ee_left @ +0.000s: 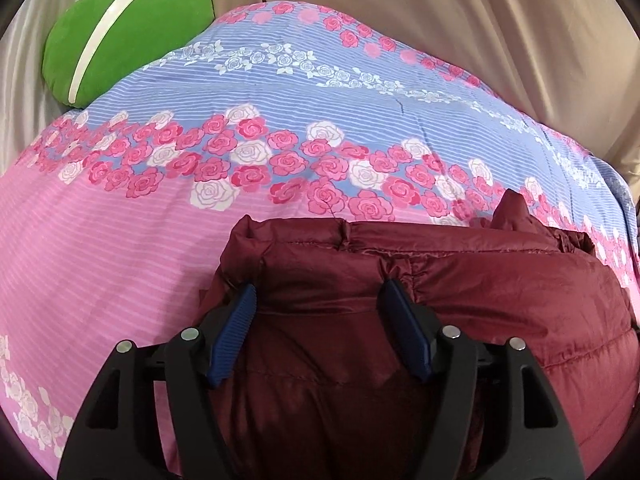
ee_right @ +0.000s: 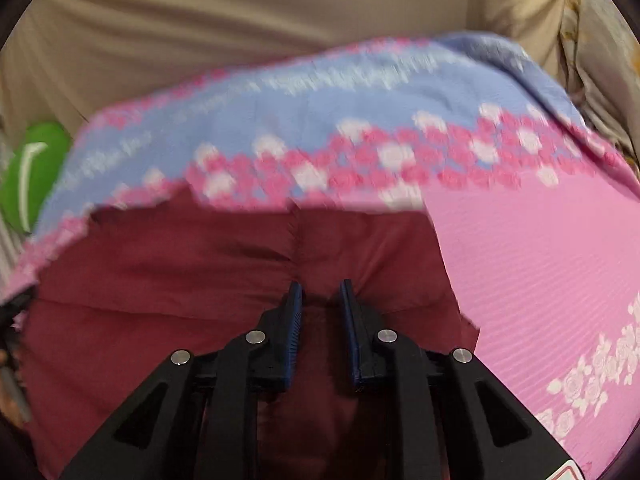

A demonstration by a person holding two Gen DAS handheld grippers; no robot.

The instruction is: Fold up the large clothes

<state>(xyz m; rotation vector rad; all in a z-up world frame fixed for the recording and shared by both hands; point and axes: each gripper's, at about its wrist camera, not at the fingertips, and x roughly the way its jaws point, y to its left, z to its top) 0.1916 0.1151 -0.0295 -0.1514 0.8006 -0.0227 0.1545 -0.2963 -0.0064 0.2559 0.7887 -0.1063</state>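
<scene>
A dark red puffer jacket [ee_left: 460,292] lies bunched on a pink and blue rose-patterned quilt [ee_left: 120,264]. My left gripper [ee_left: 320,296] is open, its blue pads wide apart, pressed down over a fold of the jacket near its left edge. In the right wrist view the same jacket [ee_right: 160,280] fills the lower half. My right gripper [ee_right: 321,292] has its pads close together with a ridge of the jacket fabric pinched between them. That view is motion-blurred.
A green plush cushion [ee_left: 120,40] sits at the quilt's far left corner and shows again in the right wrist view [ee_right: 32,172]. Beige curtain fabric [ee_left: 440,8] hangs behind the bed. Bare quilt [ee_right: 540,264] spreads to the right of the jacket.
</scene>
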